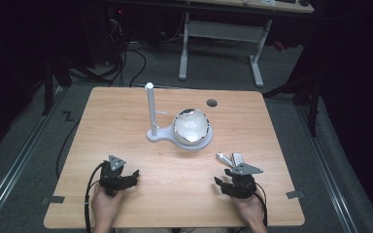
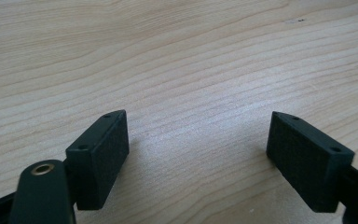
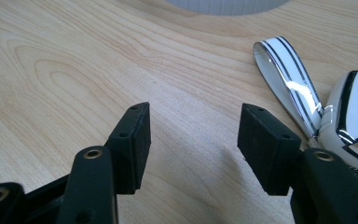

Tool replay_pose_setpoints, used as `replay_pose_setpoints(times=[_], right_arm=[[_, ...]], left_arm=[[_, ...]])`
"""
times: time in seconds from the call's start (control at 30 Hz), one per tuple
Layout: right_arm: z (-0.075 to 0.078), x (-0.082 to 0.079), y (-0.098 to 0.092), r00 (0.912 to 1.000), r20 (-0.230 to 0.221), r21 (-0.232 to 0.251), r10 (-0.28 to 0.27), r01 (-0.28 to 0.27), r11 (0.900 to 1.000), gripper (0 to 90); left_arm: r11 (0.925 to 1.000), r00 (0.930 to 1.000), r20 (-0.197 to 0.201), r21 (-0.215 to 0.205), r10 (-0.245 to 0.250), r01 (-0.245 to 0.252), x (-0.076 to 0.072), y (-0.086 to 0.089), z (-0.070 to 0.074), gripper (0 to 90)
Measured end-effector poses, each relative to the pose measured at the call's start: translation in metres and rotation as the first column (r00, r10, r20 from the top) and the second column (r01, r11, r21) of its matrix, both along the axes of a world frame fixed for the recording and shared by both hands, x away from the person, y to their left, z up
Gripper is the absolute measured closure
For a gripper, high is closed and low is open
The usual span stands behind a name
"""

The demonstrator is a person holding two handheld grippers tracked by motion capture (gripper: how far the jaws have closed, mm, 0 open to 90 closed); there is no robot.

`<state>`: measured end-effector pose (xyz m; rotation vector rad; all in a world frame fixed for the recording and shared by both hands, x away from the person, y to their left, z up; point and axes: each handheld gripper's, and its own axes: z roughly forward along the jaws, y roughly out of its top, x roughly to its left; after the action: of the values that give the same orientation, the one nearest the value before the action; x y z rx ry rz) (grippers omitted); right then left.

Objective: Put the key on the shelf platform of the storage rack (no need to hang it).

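A white stand (image 1: 151,109) with an upright post sits mid-table, and a shiny round bowl (image 1: 191,127) rests on its base. The base's pale rim (image 3: 223,5) shows at the top of the right gripper view. A white and silver key fob (image 1: 230,158) with a striped strap lies just ahead of my right gripper (image 1: 228,177). In the right gripper view the key fob (image 3: 354,112) lies to the right of the right gripper (image 3: 193,126), outside the open jaws, which hold nothing. My left gripper (image 1: 132,177) rests near the front left, and in its own view the left gripper (image 2: 198,135) stands wide open over bare wood.
The wooden table (image 1: 126,111) has a dark round hole (image 1: 211,103) near its far edge. A white-legged desk (image 1: 223,34) and floor cables lie beyond the table. A person's hands hold both grippers at the near edge.
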<state>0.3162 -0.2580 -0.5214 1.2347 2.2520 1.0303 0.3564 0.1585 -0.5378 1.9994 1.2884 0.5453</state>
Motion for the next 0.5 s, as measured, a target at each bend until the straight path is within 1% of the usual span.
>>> replay_pose_setpoints(times=[0.2, 0.3, 0.4, 0.5], right_arm=[[0.0044, -0.0035, -0.0052, 0.9999, 0.014, 0.024, -0.007, 0.007, 1.000, 45.4], [0.0058, -0.0045, -0.0066, 0.9998, 0.019, 0.032, -0.007, 0.007, 0.999, 45.4], [0.0068, -0.0060, -0.0077, 0.9996, 0.027, 0.029, 0.000, 0.000, 1.000, 45.5], [0.0091, -0.0073, -0.0106, 0.9994, 0.033, 0.043, -0.009, 0.008, 0.999, 45.5]], left_arm=[[1.0000, 1.0000, 0.001, 0.000, 0.001, -0.001, 0.0000, -0.0001, -0.0001, 21.2], [1.0000, 1.0000, 0.001, 0.000, 0.001, -0.001, 0.0000, -0.0001, -0.0001, 21.3], [1.0000, 1.0000, 0.001, 0.000, 0.001, -0.001, 0.0000, -0.0001, -0.0001, 21.3], [1.0000, 1.0000, 0.001, 0.000, 0.001, -0.001, 0.0000, -0.0001, -0.0001, 21.2]])
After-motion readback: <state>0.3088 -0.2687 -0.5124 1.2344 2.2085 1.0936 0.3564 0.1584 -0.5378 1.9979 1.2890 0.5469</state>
